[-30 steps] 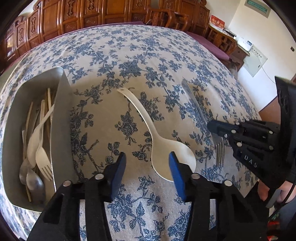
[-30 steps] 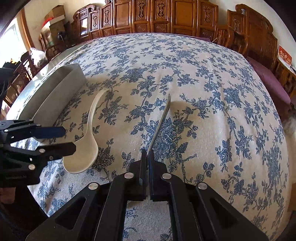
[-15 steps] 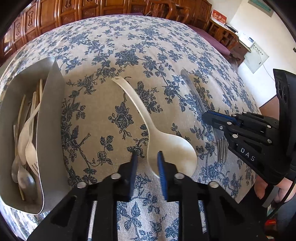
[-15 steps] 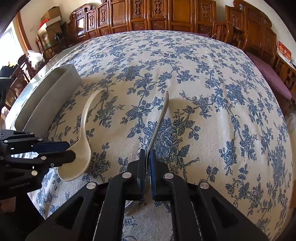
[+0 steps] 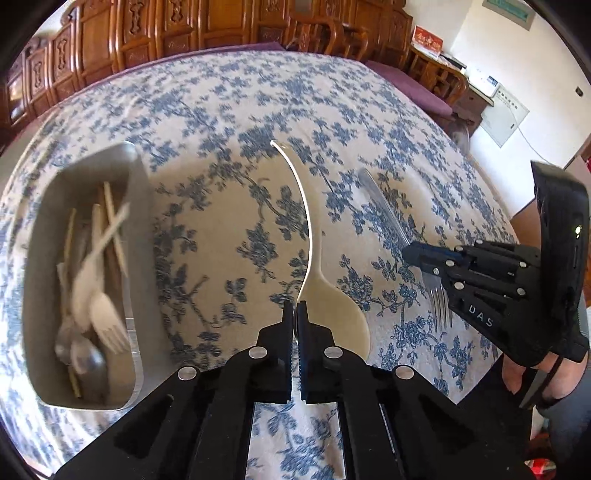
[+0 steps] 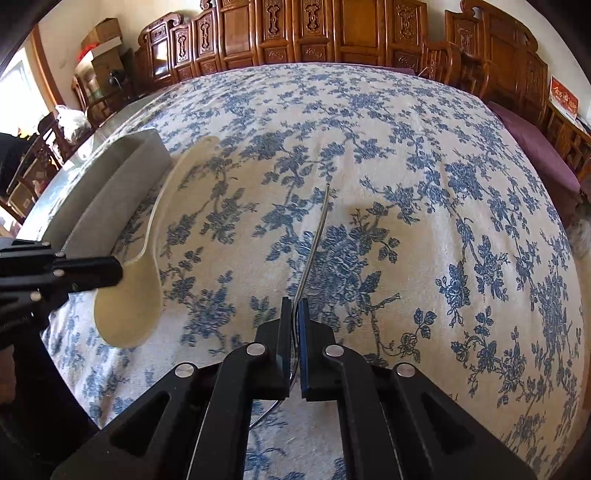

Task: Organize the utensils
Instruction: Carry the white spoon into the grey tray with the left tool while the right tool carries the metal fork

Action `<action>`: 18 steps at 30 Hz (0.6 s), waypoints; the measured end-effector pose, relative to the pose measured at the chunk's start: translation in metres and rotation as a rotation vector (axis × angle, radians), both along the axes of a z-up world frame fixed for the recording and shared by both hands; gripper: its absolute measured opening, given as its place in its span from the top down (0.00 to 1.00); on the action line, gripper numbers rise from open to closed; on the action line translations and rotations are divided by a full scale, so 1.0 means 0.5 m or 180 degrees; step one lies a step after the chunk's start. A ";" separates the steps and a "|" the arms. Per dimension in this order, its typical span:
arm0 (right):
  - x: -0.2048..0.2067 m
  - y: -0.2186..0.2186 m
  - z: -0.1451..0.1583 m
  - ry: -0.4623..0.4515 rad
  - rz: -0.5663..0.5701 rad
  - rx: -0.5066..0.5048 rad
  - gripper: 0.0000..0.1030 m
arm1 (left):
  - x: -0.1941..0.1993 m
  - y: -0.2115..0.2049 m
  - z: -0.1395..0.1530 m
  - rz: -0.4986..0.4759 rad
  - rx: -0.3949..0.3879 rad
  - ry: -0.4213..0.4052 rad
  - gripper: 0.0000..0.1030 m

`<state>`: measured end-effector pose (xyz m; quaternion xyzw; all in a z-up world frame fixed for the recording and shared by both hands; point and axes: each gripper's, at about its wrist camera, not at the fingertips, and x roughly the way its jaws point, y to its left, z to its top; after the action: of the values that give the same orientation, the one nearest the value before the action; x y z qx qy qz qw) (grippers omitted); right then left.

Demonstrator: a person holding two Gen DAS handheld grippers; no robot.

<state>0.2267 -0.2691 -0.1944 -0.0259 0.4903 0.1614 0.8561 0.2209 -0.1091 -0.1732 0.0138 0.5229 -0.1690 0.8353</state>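
i am now pinching the white spoon (image 5: 334, 314) in my left gripper (image 5: 295, 314), just closed | right gripper (image 6: 294, 317) clamping fork (image 6: 314, 240) | tray (image 5: 138, 206) next

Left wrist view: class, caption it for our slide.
Left claw shut on cream spoon; right claw grips metal fork; tray alongside.

Two fisheye views, each mounted just behind a gripper's two fingers, aimed steeply down and forward over the floral tablecloth (image 5: 229, 122), close to the cloth. Left wrist view set left of the right one: metal tray (image 5: 40, 236) at its left, right gripper (image 5: 410, 254) at its right edge. Shared by both: cream spoon (image 6: 129, 306), metal fork (image 6: 314, 240), tray wall, carved wooden cabinets (image 6: 354, 33) behind.
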 end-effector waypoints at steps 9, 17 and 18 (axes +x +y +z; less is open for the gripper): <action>-0.010 0.052 0.057 -0.0168 0.0081 0.0057 0.96 | -0.012 0.077 0.072 0.0152 -0.0029 -0.0228 0.99; -0.003 0.099 0.088 -0.0242 0.0099 0.0163 0.96 | -0.016 0.159 0.122 0.0282 0.0010 -0.0374 0.99; -0.002 0.106 0.091 -0.0248 0.0107 0.0172 0.96 | -0.017 0.170 0.126 0.0291 0.0016 -0.0386 0.99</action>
<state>0.2255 -0.2159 -0.1491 -0.0173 0.4515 0.1879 0.8721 0.2125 -0.0239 -0.1104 0.0022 0.4719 -0.1282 0.8723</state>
